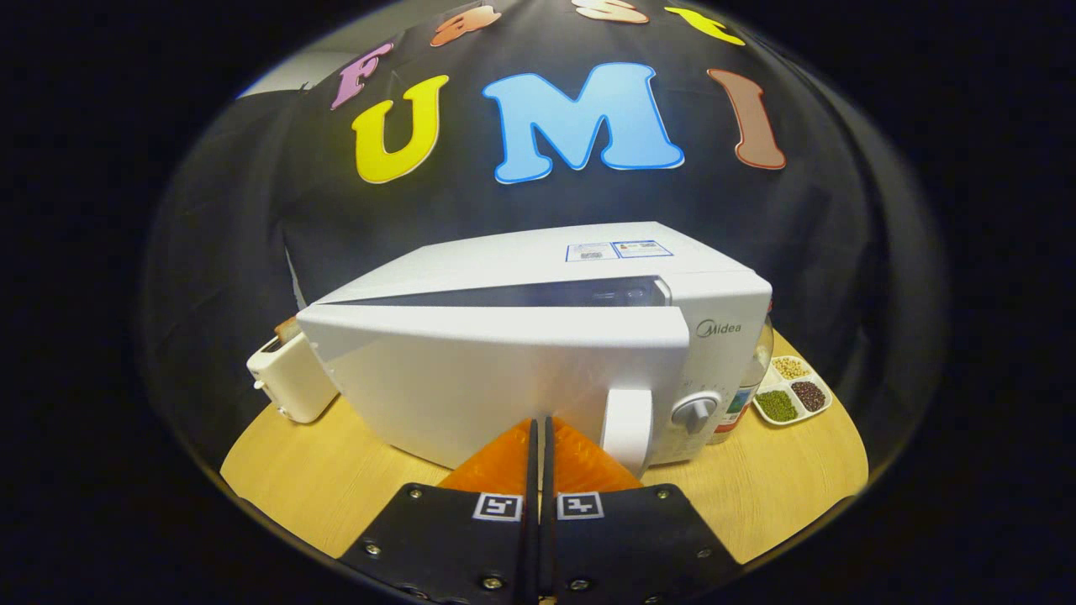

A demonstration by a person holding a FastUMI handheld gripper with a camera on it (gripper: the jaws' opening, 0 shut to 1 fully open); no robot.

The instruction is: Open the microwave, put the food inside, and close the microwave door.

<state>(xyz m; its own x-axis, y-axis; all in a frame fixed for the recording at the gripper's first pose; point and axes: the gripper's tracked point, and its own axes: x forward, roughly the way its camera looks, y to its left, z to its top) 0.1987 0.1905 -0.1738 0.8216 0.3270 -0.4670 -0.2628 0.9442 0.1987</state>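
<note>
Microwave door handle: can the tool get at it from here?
Probably yes. The tool, fingers closed together, sits right at the door, which stands slightly ajar. The handle is just beside the fingertips, on the knob side, with nothing between them.

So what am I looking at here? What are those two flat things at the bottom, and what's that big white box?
Those two things are the fingers of a gripper, a grabbing tool a person holds. The camera rides on it, looking forward. The fingers are closed together, holding nothing, right at the door of the white box, a microwave. Its door is slightly ajar. It sits on a round wooden table with a white toaster, a bottle and a small tray of beans.
</note>
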